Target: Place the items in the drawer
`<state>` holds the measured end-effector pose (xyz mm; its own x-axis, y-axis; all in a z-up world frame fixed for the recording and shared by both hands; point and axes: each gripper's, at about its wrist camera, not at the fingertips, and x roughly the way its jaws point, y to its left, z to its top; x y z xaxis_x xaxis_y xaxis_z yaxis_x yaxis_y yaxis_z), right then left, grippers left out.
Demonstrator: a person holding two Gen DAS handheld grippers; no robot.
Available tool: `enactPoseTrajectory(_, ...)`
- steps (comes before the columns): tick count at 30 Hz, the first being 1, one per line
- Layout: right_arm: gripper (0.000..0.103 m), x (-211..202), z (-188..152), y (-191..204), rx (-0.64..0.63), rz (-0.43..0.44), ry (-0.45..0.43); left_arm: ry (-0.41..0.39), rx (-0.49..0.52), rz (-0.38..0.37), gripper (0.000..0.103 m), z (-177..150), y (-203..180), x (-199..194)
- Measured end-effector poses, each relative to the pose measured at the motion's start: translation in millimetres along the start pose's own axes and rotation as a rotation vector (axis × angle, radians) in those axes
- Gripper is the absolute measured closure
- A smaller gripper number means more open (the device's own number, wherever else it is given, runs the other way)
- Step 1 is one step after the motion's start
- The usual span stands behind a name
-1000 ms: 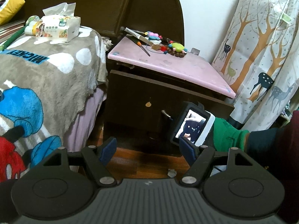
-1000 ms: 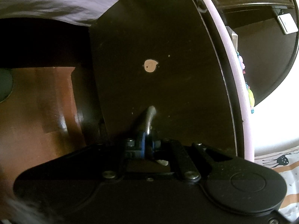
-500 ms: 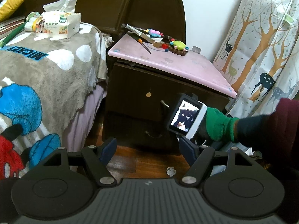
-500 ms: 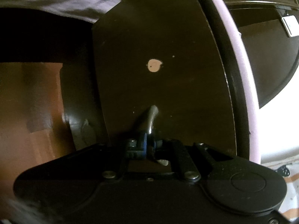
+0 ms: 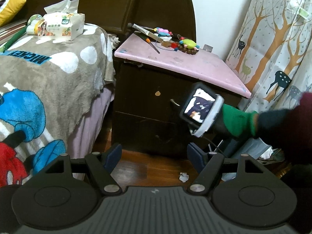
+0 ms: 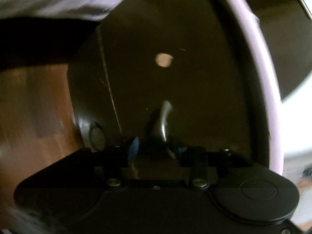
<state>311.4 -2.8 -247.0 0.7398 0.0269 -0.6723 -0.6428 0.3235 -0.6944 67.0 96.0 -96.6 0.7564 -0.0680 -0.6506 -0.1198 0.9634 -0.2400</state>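
A dark wooden nightstand with a pink top [image 5: 195,64] stands beside the bed. Its upper drawer [image 5: 148,99] looks pushed in, flush with the front. Small items lie at the back of the top: a beaded toy [image 5: 188,44], a flower clip [image 5: 162,31], a screwdriver [image 5: 153,44]. My right gripper [image 6: 156,148] sits at the drawer's metal handle [image 6: 164,117] with its blue pads [image 6: 134,148] parted around it; it also shows in the left wrist view [image 5: 200,109]. My left gripper [image 5: 154,158] is open and empty, held back low in front of the nightstand.
A bed with a Mickey blanket [image 5: 39,81] and a tissue pack [image 5: 62,25] lies on the left. A patterned curtain [image 5: 273,39] hangs on the right. A lower drawer [image 5: 144,132] sits under the upper one. A paper scrap [image 5: 184,176] lies on the wooden floor.
The upper drawer, pulled out a second ago, has gone back in. My right gripper's pads, shut on the handle before, have parted. The left view has drawn back a little.
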Motion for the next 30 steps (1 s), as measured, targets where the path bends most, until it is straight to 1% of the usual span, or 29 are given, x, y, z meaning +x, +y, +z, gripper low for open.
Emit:
enactPoseTrajectory(1,0.043,-6,-5,-3,0.055,0.018,0.014,0.001,0.002,0.003,0.030,0,-1,0)
enactPoseTrajectory(2,0.035,-11,-9,-6,0.111,0.036,0.029,0.001,0.005,0.005,0.029,0,-1,0)
enactPoseTrajectory(4,0.031,-27,-25,-6,0.214,0.089,0.040,0.001,0.015,0.009,0.029,-1,-4,0)
enactPoseTrajectory(6,0.024,-46,-42,-4,0.296,0.124,0.061,0.002,0.030,0.013,0.029,-3,-8,-1)
enactPoseTrajectory(10,0.022,-74,-78,-1,0.511,0.221,0.132,0.006,0.062,0.019,0.029,-5,-16,0)
enactPoseTrajectory(14,0.019,-108,-111,-5,0.748,0.296,0.175,0.009,0.096,0.024,0.029,-8,-24,0)
enactPoseTrajectory(17,0.019,-134,-127,-9,0.863,0.347,0.195,0.011,0.123,0.028,0.029,-10,-31,0)
enactPoseTrajectory(19,0.019,-145,-127,-9,0.914,0.362,0.186,0.009,0.137,0.031,0.029,-11,-34,-1)
enactPoseTrajectory(24,0.018,-185,-131,-14,0.987,0.357,0.117,0.002,0.172,0.040,0.029,-13,-44,-4)
enactPoseTrajectory(27,0.018,-208,-136,-18,1.020,0.347,0.089,0.001,0.178,0.046,0.029,-14,-50,-8)
enactPoseTrajectory(30,0.018,-229,-138,-21,1.023,0.313,0.059,-0.010,0.182,0.045,0.029,-13,-55,-16)
